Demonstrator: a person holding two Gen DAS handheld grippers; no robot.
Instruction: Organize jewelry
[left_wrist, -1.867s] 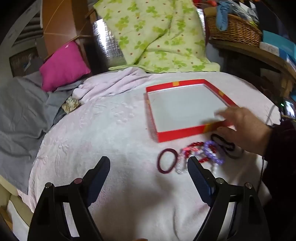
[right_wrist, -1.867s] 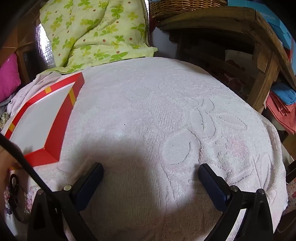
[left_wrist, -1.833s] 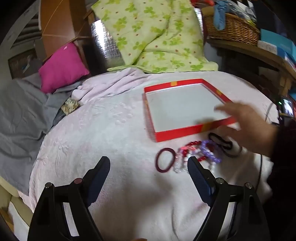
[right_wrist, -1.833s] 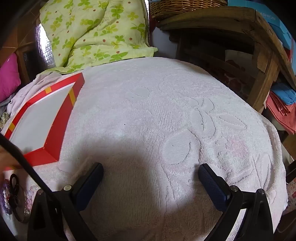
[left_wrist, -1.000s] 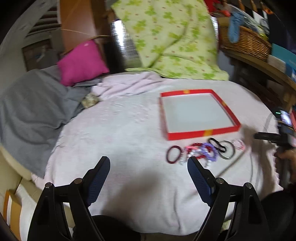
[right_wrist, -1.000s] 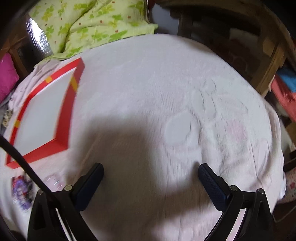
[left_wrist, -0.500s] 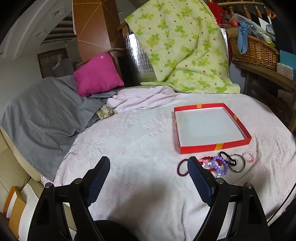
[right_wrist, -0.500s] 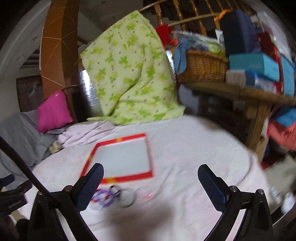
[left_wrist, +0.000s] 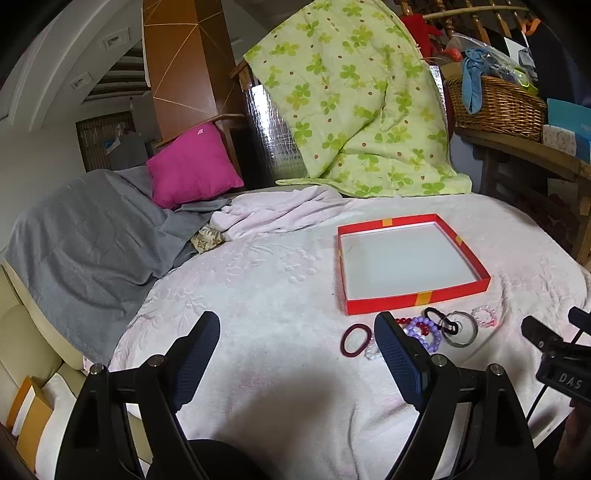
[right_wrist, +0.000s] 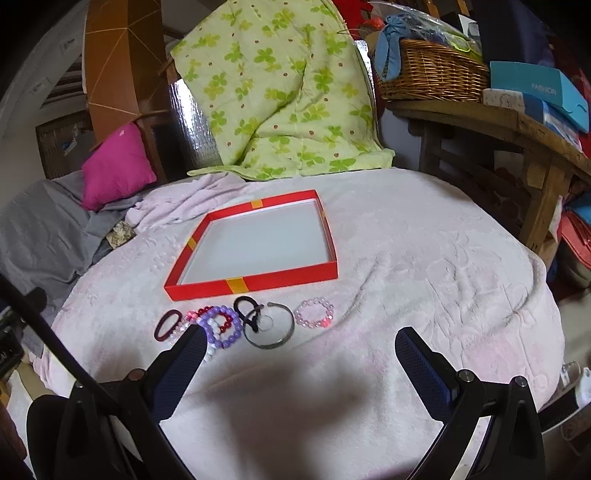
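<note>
— Where was the jewelry relative to your fingers?

— I had both grippers spread wide and holding nothing above the pale pink embossed blanket (right_wrist: 424, 258). From the left gripper (left_wrist: 295, 354), the dark red hair tie (left_wrist: 355, 340) lay just inside its right finger (left_wrist: 397, 360), which hid part of the purple bead bracelet (left_wrist: 424, 334). From the right gripper (right_wrist: 299, 369), that bracelet touched my left finger (right_wrist: 177, 369); the grey metal bangle (right_wrist: 269, 328), overlapped by a black elastic loop (right_wrist: 246, 308), and the pink bead bracelet (right_wrist: 314, 313) lay ahead, between the fingers.

— And the box?

— The shallow red cardboard box lid (right_wrist: 255, 282), white inside, held nothing I could see; the jewelry sat in a row just before its near wall.

— Any difference between views?

— Only my left camera showed the other gripper's black body (left_wrist: 557, 354); only my right showed the turquoise boxes (right_wrist: 535, 92) beside the wicker basket (right_wrist: 428, 74).
</note>
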